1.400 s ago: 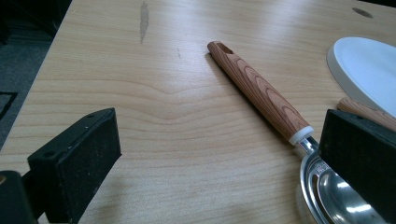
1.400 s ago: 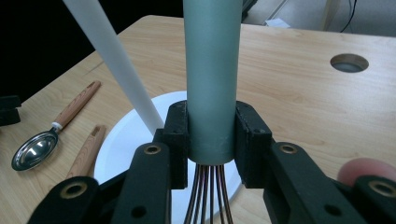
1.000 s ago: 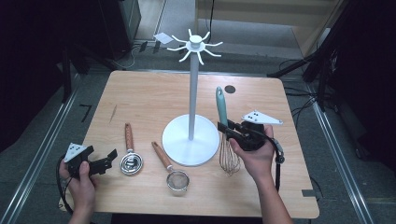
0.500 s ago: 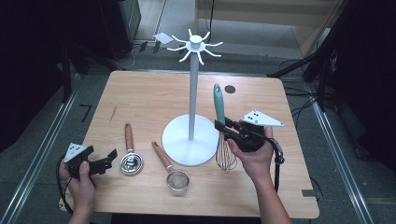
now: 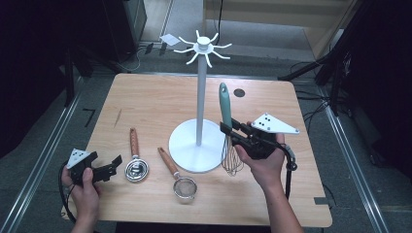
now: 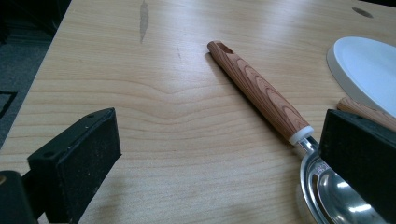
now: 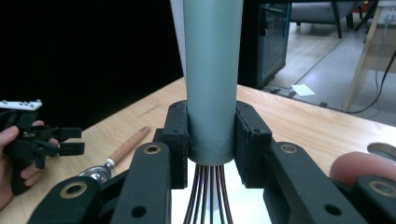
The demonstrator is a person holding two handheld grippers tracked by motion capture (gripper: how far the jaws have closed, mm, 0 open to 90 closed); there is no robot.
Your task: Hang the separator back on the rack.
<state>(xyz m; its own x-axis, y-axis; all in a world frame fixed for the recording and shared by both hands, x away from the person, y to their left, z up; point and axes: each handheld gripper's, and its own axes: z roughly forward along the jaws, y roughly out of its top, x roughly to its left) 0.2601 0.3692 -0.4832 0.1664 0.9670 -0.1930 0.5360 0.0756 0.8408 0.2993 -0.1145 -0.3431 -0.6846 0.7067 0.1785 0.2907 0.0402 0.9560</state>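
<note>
The wire whisk with a grey-green handle [image 5: 226, 127] stands nearly upright, its wire loops down near the tabletop [image 5: 155, 99] at the right edge of the stand's base. The right hand-held gripper [image 5: 236, 134] pinches the lower end of that handle between its black pads [image 7: 178, 135], just above the wires. Nearer the person, at the left front corner, the left hand-held gripper [image 5: 109, 167] rests low with its jaws spread and nothing between them, just beside the steel measuring spoon with a wooden handle [image 5: 135, 159]. A small mesh strainer with a wooden handle [image 5: 178, 176] lies between spoon and whisk. Behind them rises the white utensil stand with a round base and hooked top [image 5: 199, 99].
</note>
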